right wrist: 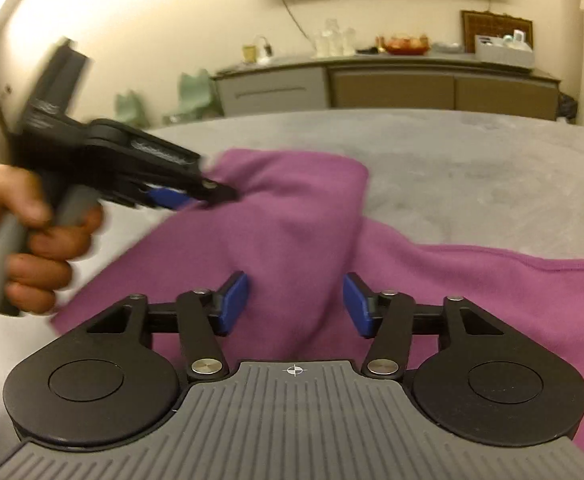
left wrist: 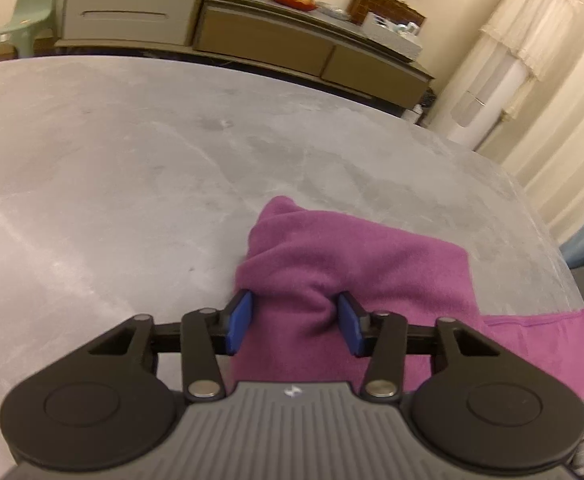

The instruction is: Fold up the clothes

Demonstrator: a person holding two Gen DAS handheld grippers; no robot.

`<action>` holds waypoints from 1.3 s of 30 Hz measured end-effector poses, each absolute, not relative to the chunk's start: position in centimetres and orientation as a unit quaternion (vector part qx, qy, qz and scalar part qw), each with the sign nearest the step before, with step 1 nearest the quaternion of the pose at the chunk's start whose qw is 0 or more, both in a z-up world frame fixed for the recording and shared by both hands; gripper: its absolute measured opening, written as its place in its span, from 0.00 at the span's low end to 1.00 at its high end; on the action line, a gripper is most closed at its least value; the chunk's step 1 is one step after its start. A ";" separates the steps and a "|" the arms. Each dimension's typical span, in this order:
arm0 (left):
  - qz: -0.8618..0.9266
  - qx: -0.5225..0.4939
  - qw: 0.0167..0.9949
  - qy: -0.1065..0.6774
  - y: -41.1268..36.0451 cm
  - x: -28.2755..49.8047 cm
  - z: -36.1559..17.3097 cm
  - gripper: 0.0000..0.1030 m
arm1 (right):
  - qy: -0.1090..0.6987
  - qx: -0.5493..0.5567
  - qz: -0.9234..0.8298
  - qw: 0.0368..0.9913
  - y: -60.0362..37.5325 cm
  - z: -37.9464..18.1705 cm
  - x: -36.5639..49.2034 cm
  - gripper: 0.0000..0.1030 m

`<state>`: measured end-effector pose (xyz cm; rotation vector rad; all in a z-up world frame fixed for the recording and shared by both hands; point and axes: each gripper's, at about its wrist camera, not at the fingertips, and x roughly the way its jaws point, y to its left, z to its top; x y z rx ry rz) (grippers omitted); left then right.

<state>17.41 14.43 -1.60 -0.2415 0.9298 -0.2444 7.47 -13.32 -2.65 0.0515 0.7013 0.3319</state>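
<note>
The left gripper (left wrist: pixel 293 322) straddles a raised ridge of the purple garment (left wrist: pixel 355 264) with its jaws apart, seemingly unpinched; the right gripper (right wrist: pixel 295 304) likewise stands open over a fold. The garment lies bunched on the grey table (left wrist: pixel 112 160). Both should let go cleanly, then smooth the fold flat.

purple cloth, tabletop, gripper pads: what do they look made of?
Purple cloth: soft napped knit, probably fleece; matte, fuzzy, rounded folds.
Tabletop: grey, mottled and matte, looks like stone or a concrete-look finish; can't tell which.
Pads of the left gripper: blue, smooth, slightly glossy, likely rubber or plastic.
</note>
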 end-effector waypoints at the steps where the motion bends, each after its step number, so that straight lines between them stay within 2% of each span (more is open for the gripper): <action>1: -0.105 -0.111 0.882 0.446 14.7 17.3 -1.3 0.39 | 0.342 0.027 0.164 0.925 -12.9 -3.0 7.6 0.57; 6: -0.010 -0.069 0.900 0.431 18.2 15.6 0.0 0.36 | 0.351 -0.006 0.204 0.914 -6.9 -3.2 8.0 0.56; 10: 0.075 0.005 0.911 0.405 22.1 13.6 1.2 0.36 | 0.351 -0.025 0.255 0.901 -0.4 -3.3 8.0 0.57; 14: 0.091 -0.021 0.921 0.378 25.4 11.5 3.5 0.35 | 0.354 -0.022 0.286 0.890 1.9 -2.4 8.3 0.59; 18: 0.034 -0.065 0.931 0.357 25.1 9.6 5.6 0.35 | 0.302 0.037 0.232 0.924 -4.6 0.1 6.7 0.61; 20: -0.027 -0.080 0.925 0.370 23.2 9.6 5.3 0.35 | 0.318 0.050 0.176 0.930 -8.7 -0.6 6.8 0.61; 23: -0.067 -0.067 0.904 0.416 19.8 11.0 2.7 0.38 | 0.351 0.033 0.122 0.928 -13.2 -3.4 7.4 0.55; 26: -0.052 -0.019 0.901 0.430 17.6 12.2 0.8 0.38 | 0.351 0.008 0.104 0.931 -15.8 -2.8 6.9 0.59; 27: -0.048 -0.015 0.902 0.428 17.4 12.2 0.9 0.38 | 0.342 0.018 0.097 0.934 -16.9 -1.9 6.4 0.61; 28: -0.045 -0.022 0.902 0.428 17.4 12.1 1.2 0.38 | 0.325 0.033 0.075 0.942 -19.2 -0.8 5.5 0.72; 30: -0.041 -0.036 0.903 0.426 17.4 12.0 1.9 0.37 | 0.292 0.061 0.007 0.954 -24.9 0.4 3.5 0.87; 35: -0.059 -0.042 0.919 0.388 14.6 10.2 4.5 0.40 | 0.301 0.181 -0.177 0.919 -38.7 -1.9 -0.4 0.85; 39: -0.132 -0.059 0.906 0.398 8.0 9.8 5.1 0.42 | 0.325 0.217 -0.176 0.904 -40.5 -4.5 -0.6 0.80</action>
